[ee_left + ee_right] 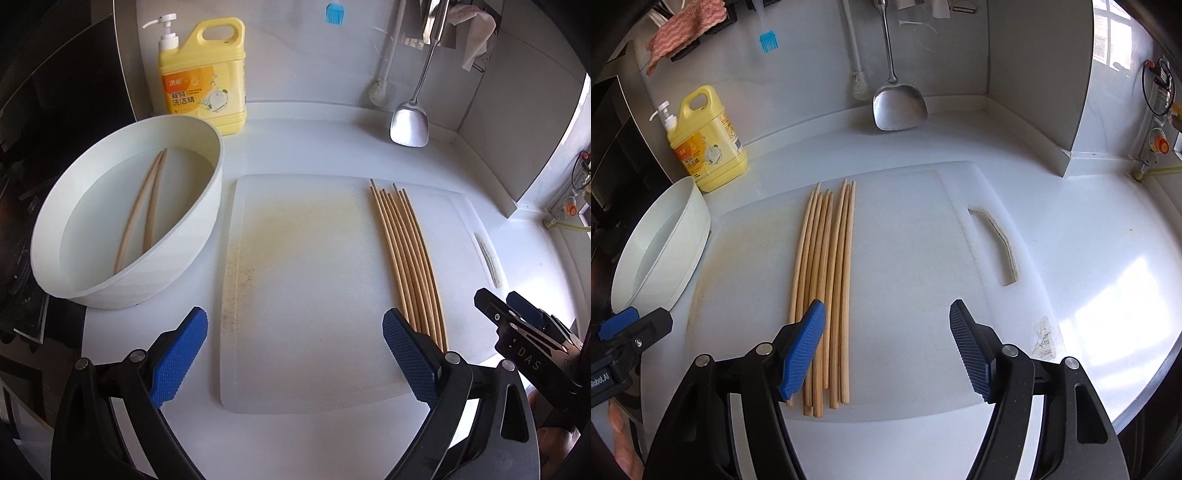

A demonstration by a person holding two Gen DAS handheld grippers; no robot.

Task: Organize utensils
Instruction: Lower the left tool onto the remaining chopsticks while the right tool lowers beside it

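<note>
Both grippers [295,354] [888,347] tilt down over the cutting board [314,258], fingers apart, seemingly empty.

Near ends of chopsticks on cutting board [410,254] hidden behind left claw [295,354] pad. Spatula [899,107] handle top cut off by frame. Detergent jug [205,79] label print too small to read. Basin [661,251] far side cut off.

We can read "DAS" in pale letters on the black body of the right gripper [517,314], at the near right of the left wrist view. The left gripper [628,326] bears "RoboLAI" — its start cut off. The yellow detergent jug [205,79], far left, carries Chinese characters — "餐具洗洁精".
</note>
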